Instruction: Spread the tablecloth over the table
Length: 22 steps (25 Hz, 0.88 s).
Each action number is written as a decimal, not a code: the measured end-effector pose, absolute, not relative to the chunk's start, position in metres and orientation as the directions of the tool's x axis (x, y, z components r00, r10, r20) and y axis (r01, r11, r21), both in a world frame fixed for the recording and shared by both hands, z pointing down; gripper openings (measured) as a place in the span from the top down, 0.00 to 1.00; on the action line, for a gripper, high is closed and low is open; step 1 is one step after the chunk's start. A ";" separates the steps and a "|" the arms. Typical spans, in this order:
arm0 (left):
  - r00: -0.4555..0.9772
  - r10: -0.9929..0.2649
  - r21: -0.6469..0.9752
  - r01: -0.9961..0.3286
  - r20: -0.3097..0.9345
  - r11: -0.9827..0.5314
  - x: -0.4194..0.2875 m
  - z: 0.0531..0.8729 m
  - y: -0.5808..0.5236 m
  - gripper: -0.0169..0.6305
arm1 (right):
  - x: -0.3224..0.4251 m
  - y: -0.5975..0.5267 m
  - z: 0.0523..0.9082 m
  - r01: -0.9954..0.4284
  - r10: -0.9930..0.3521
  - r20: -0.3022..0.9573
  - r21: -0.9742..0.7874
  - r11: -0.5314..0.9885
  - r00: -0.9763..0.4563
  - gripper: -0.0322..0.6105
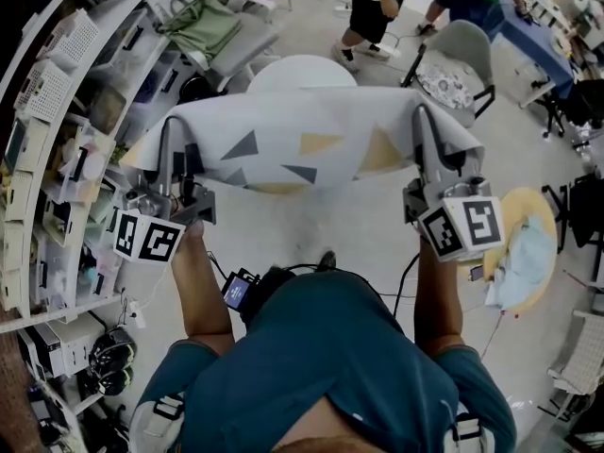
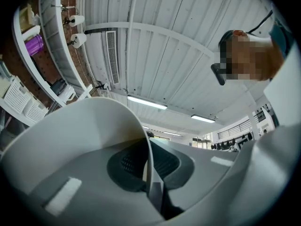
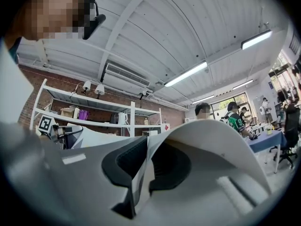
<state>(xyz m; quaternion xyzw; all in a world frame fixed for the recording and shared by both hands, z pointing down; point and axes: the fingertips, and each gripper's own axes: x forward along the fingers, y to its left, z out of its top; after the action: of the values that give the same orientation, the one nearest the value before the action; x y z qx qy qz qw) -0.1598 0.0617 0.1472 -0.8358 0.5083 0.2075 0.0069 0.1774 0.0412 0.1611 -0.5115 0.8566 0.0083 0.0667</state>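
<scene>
My left claw is pressed together on a fold of the tablecloth, the fabric pinched thin between its dark pads. The right claw is likewise closed, with a fold of the same cloth clamped between its pads. In the head view the white cloth with grey and tan triangles hangs stretched between the two claws, held up off the floor. It screens the near part of the round white table; I cannot tell whether it touches the top. Its near edge sags a little between the claws, and a corner droops outside each one.

Bare floor lies between me and the table. The shelving runs close along my left. A grey chair stands just beside the cloth's right corner, and a chair with a green bag sits far left. A small wooden table is at my right.
</scene>
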 end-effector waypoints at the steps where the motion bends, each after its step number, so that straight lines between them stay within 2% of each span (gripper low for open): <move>1: 0.394 -0.848 0.199 -0.854 -0.355 -0.480 -0.156 0.147 0.061 0.97 | 0.181 0.039 0.161 -0.875 -0.873 -0.124 -0.053 0.481 -0.472 0.90; 10: 0.414 -0.840 0.192 -0.846 -0.350 -0.497 -0.145 0.146 0.044 0.97 | 0.192 0.027 0.164 -0.884 -0.883 -0.117 -0.065 0.463 -0.454 0.90; 22: 0.512 -0.782 0.201 -0.775 -0.356 -0.599 -0.147 0.148 -0.037 0.97 | 0.189 -0.013 0.166 -0.935 -0.934 -0.101 -0.058 0.349 -0.342 0.90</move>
<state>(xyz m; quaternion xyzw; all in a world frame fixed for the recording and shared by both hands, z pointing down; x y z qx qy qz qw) -0.1468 -0.0370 0.1480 -0.8695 0.4477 0.2088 -0.0081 0.1890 -0.0133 0.1656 -0.5705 0.8192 0.0048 0.0580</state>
